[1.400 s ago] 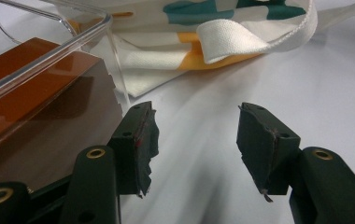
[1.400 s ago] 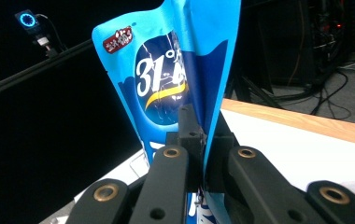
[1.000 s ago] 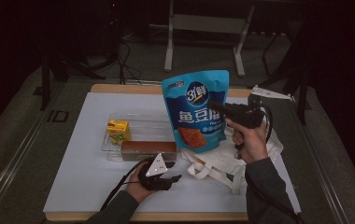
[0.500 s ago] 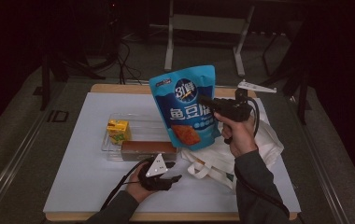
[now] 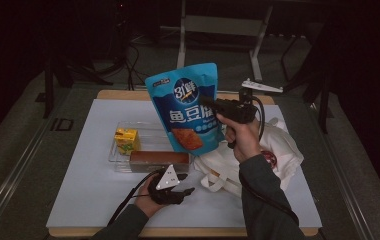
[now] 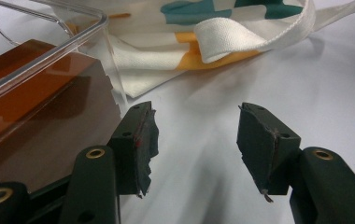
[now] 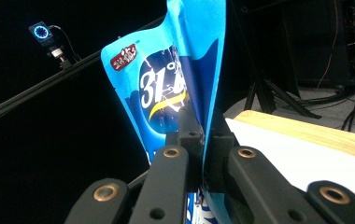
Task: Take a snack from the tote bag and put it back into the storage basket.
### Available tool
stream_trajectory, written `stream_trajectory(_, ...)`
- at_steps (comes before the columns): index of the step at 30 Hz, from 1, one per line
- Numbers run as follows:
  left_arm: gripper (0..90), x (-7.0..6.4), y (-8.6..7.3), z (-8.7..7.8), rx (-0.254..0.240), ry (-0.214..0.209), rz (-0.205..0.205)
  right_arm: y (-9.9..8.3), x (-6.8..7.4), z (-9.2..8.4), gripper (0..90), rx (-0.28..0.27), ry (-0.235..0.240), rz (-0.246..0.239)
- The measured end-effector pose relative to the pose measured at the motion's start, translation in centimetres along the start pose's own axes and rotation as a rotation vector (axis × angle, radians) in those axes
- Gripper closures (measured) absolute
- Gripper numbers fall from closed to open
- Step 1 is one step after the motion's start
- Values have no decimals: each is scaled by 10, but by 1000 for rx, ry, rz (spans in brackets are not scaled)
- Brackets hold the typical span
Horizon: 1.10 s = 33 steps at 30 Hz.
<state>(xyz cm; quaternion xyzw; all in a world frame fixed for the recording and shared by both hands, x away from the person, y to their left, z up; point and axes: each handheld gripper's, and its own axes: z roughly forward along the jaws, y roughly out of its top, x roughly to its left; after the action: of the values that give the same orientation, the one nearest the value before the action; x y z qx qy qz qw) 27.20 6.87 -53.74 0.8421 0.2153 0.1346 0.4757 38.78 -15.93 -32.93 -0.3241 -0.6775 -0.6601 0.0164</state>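
Observation:
My right gripper (image 5: 209, 106) is shut on the right edge of a blue snack pouch (image 5: 188, 107) and holds it upright in the air above the table. In the right gripper view the pouch (image 7: 175, 93) is pinched edge-on between the jaws of the right gripper (image 7: 202, 140). My left gripper (image 5: 188, 190) rests on the white mat near the front edge, open and empty. In the left gripper view the left gripper (image 6: 194, 140) has bare mat between its pads, beside a clear tray (image 6: 63, 51).
The clear tray (image 5: 150, 131) holds a yellow box (image 5: 127, 140) and a brown block (image 5: 159, 161). A white tote bag (image 5: 278, 150) with a printed pattern lies at the right, its strap (image 6: 255, 32) near the left gripper. The mat lies on a wooden table (image 5: 128, 94).
My right hand has carried the blue pouch leftward and slightly up, over the tray. The left gripper has not moved.

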Motion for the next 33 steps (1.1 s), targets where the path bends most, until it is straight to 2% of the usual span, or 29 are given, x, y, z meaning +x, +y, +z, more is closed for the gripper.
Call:
stream_trajectory(9,457,-1,0,0,-1,2,10,0,0,24,887,-8,20,25)
stream_trajectory(13,457,-1,0,0,-3,1,11,0,-3,41,886,11,23,38)
stream_trajectory(17,457,-1,0,0,-6,2,12,-1,-6,50,886,28,24,49)
stream_trajectory(18,457,-1,0,0,-6,2,11,-2,-8,57,886,45,15,48)
stream_trajectory(23,456,-1,0,-1,-6,2,13,-3,-10,66,884,56,6,53)
stream_trajectory(29,456,-1,0,-1,-8,3,17,-9,-18,81,882,75,-15,88)
stream_trajectory(33,456,-1,-1,-1,-9,3,13,-12,-20,91,882,102,-33,86)
